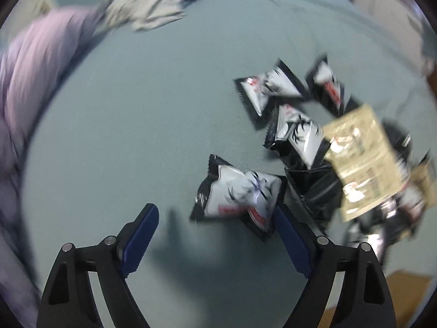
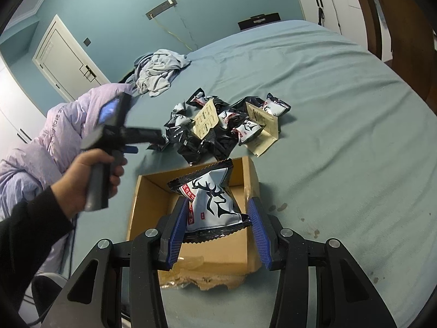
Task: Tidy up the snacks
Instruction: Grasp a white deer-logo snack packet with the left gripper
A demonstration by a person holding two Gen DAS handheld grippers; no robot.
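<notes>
Work surface: a bed covered in a teal sheet (image 2: 327, 104). The right gripper (image 2: 218, 218) sits above a cardboard box (image 2: 153, 205), fingers spread; a deer-print snack packet (image 2: 210, 199) lies between the blue pads, touching the left one, long axis running away from the camera, tilted, over the box interior; whether it is gripped or loose cannot be told. The box floor shows bare cardboard. The left gripper (image 1: 215, 229) is spread wide; one packet (image 1: 240, 194) lies just ahead of its fingertips; the snack pile (image 2: 224, 125) lies beyond the box.
</notes>
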